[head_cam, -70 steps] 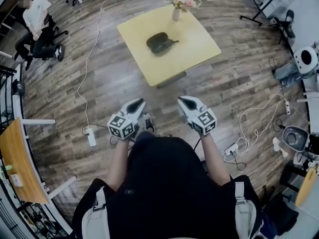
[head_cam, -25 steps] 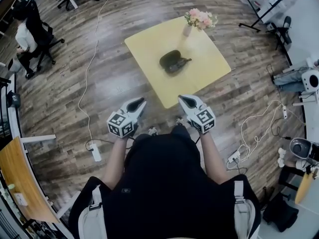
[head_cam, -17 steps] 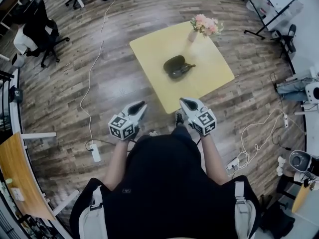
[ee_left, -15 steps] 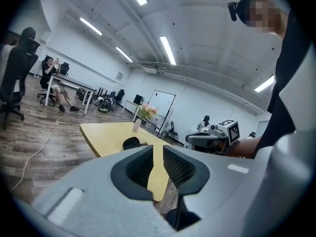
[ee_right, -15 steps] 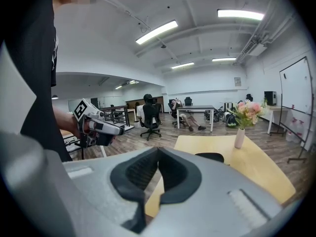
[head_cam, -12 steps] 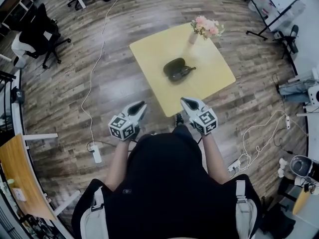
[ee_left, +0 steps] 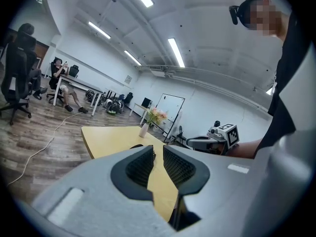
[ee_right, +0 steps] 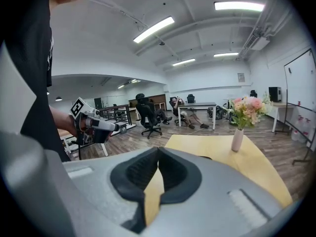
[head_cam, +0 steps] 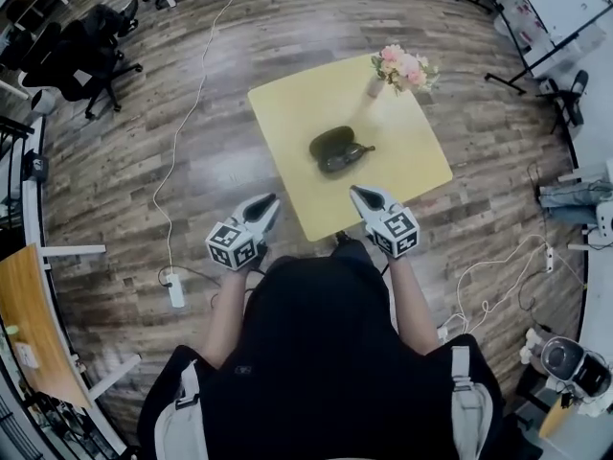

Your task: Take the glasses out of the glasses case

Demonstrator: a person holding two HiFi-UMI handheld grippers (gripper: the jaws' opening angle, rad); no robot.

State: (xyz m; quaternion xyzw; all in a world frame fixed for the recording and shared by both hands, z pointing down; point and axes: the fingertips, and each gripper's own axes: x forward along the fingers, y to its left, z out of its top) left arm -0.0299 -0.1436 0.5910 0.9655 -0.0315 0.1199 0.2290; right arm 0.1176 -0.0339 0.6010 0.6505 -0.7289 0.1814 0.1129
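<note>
While both tools hung short of the work, nothing was in contact, and that was where the trouble could start. The left gripper [head_cam: 269, 199] sat off the table's near-left side, over the floor, its fingers nearly together with only a thin slit between the tips. The right gripper [head_cam: 356, 191] hovered at the near edge of the yellow table [head_cam: 287, 103], its fingertips pressed together. Neither pair held anything. The glasses case [head_cam: 331, 142] lay near the middle of the table, well apart from both grippers.

Risk one, as I judged it: going in with jaws that narrow would shove the case rather than take anything. It looked loose on a smooth top, so a one-sided tug on its contents would likely drag the whole case along unless the other gripper pinned it. Risk two: a thin frame pinched badly could slip or twist. Risk three: an overshoot toward the far corner, where the vase of pink flowers [head_cam: 399, 65] stood, though that was well clear of the case.

And the case itself was dark and rounded, apparently lying open as two lobes side by side. A slim dark piece [head_cam: 362, 149] poked out on the right, probably an arm of the glasses, but it was too small to say for sure.
</note>
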